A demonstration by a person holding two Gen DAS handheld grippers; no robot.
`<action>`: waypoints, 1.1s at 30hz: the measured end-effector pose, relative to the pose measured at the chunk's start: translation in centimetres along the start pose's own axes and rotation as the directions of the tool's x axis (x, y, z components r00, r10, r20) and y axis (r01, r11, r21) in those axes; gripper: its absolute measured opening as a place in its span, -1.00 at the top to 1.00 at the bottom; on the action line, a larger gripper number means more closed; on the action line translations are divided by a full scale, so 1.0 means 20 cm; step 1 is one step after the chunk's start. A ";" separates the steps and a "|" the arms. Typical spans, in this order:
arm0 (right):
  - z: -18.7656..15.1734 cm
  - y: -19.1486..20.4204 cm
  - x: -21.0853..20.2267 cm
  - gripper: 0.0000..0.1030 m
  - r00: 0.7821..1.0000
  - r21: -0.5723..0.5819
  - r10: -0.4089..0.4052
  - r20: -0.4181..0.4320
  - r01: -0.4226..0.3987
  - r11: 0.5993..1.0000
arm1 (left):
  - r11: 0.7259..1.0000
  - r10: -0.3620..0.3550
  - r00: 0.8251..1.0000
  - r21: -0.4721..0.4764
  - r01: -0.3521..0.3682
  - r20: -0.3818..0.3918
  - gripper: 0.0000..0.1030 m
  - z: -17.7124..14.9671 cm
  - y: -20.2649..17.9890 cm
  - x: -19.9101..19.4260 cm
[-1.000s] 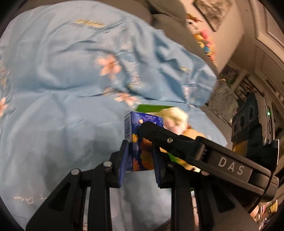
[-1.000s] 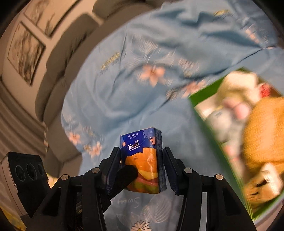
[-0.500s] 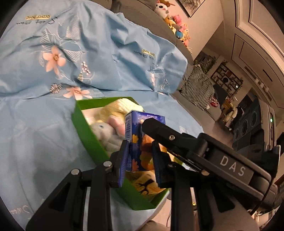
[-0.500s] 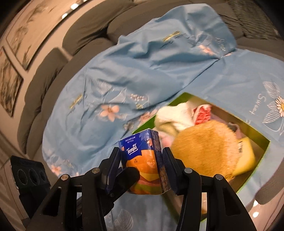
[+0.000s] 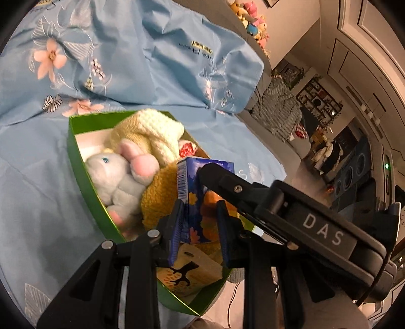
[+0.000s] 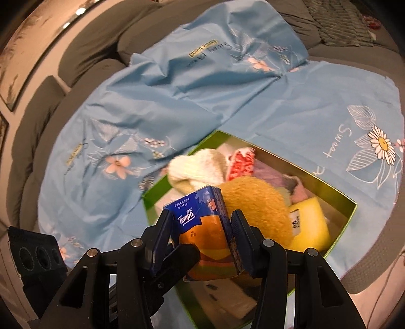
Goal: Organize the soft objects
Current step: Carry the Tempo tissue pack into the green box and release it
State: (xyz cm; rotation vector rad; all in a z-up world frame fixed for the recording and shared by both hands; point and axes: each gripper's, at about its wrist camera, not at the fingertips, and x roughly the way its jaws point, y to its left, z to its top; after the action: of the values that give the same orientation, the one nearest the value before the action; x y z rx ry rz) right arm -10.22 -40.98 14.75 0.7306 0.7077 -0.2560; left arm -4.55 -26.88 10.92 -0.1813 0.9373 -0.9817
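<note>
two grippers share one tissue pack [image 6: 207,232], the only pack of its kind in view: a blue and orange "tempo" pocket pack, standing upright with its long axis running up and slightly away from the cameras, printed face toward the right wrist camera and barcode edge toward the left one. the right gripper [image 6: 202,240] has its jaws closed on the pack's two broad sides, holding it across its width; the left gripper [image 5: 200,227] grips the same pack [image 5: 195,202] across its narrow thickness, jaws nearly together, its tip crossing in front of the right gripper's lower left in the right wrist view. both grippers angle downward over the near corner of one green box [image 6: 349,212], so the pack hangs above the box's near end, not yet resting inside. the box is crowded: one yellow sponge [image 6: 308,222] at the right, one mustard fuzzy piece [image 6: 255,205] in the middle, one grey plush animal [image 5: 119,182] with pink ears along the left wall, one cream knitted item [image 5: 157,129] behind it, one red and white scrap [image 6: 240,162], and one printed card pack [image 5: 192,270] at the near end. the box sits on one light blue flowered sheet [image 6: 152,96] spread over a grey sofa [image 6: 83,50]; a row of small plush toys [image 5: 253,22] lines the far sofa back.
</note>
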 end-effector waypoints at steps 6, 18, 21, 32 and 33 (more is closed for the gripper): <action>-0.02 -0.03 0.10 -0.01 0.998 0.013 -0.018 -0.057 0.018 1.000 | 0.999 0.037 0.999 -0.015 -0.038 -0.035 0.59 -0.02 0.04 0.05; -0.02 -0.10 0.19 -0.01 0.994 0.054 -0.031 -0.105 0.037 0.998 | 0.996 0.068 0.991 -0.054 -0.075 -0.117 0.58 -0.02 0.07 0.13; -0.02 -0.09 0.20 -0.01 0.994 0.054 -0.037 -0.103 0.043 0.998 | 0.995 0.071 0.990 -0.067 -0.079 -0.121 0.58 -0.01 0.08 0.14; -0.02 -0.06 0.18 -0.01 0.995 0.035 -0.054 -0.088 0.058 0.998 | 0.992 0.108 0.988 -0.059 -0.115 -0.115 0.29 -0.04 0.07 0.09; -0.02 -0.06 0.17 -0.01 0.995 0.035 -0.057 -0.083 0.060 0.998 | 0.991 0.120 0.987 -0.048 -0.126 -0.102 0.21 -0.04 0.06 0.07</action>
State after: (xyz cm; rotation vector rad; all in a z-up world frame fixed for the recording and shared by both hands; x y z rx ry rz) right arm -8.46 -41.45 11.70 0.7599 0.8047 -0.2952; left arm -4.02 -27.03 9.04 -0.1197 1.0539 -0.8577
